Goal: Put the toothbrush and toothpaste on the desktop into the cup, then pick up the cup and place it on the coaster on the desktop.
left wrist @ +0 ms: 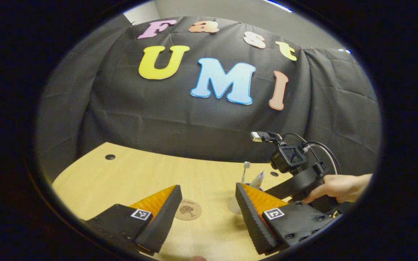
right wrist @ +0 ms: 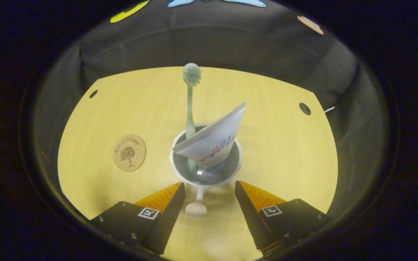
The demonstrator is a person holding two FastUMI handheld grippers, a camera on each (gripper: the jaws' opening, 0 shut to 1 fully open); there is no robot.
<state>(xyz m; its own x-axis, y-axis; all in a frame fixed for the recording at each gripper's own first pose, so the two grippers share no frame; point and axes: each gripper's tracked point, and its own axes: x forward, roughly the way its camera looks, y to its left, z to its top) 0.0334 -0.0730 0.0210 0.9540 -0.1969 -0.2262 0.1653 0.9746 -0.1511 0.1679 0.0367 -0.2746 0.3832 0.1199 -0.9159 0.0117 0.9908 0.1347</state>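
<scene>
The toothbrush and the toothpaste tube already stand in the cup, which sits near the middle of the desk, so the step in hand looks to be lifting the cup over to the coaster. In the right gripper view the right tongs are spread wide and hold nothing, poised just short of the cup with its handle pointing back between the two fingers. To do this well, I would close on the handle or the cup's lower wall squarely, since the tall brush and leaning tube make the load top-heavy and a skewed pinch could tip it. Lift only enough to clear the desk, keep the cup upright, and carry it toward the coaster, which lies well apart from the cup toward the desk's left edge in this view. In the left gripper view the left tongs are also spread and empty, hovering above the desk's near edge, with the coaster visible between the fingers; they should stay out of the path.
</scene>
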